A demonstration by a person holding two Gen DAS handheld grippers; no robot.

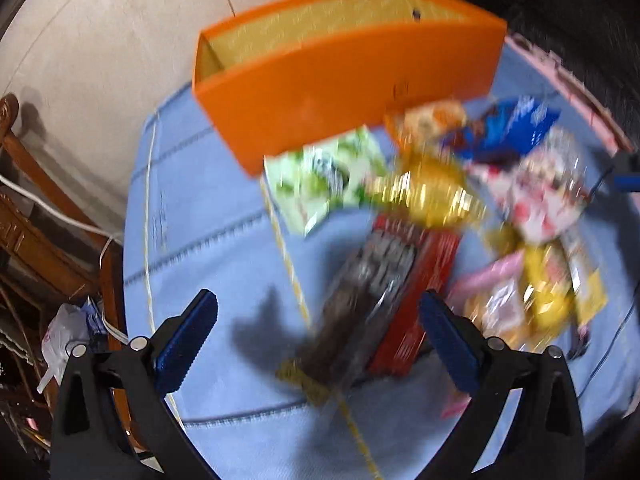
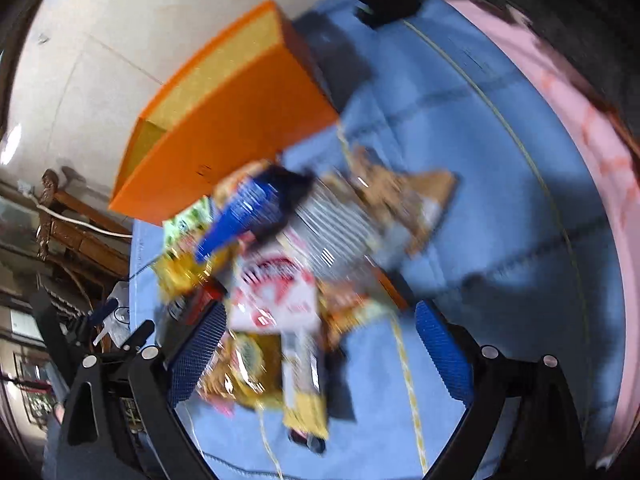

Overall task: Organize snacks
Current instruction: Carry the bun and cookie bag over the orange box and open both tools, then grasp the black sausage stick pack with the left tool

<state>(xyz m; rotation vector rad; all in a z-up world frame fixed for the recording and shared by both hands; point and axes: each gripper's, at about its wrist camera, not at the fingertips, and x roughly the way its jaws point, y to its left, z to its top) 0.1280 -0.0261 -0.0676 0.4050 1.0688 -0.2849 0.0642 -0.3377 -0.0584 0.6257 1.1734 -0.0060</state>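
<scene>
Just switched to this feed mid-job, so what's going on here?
A person holds a tool in each hand over a heap of snacks on a blue cloth. The left tool and right tool both hang open and empty above the pile. The orange box behind it looks empty. The frames are blurred.

I can read no text on anything here; both wrist views are smeared by motion. The green snack packet (image 1: 320, 176), the blue snack bag (image 1: 508, 128) and the red box (image 1: 420, 284) carry print, but it is only streaks. A small dark mark on the orange box (image 1: 340, 92) front is too blurred to make out.
</scene>
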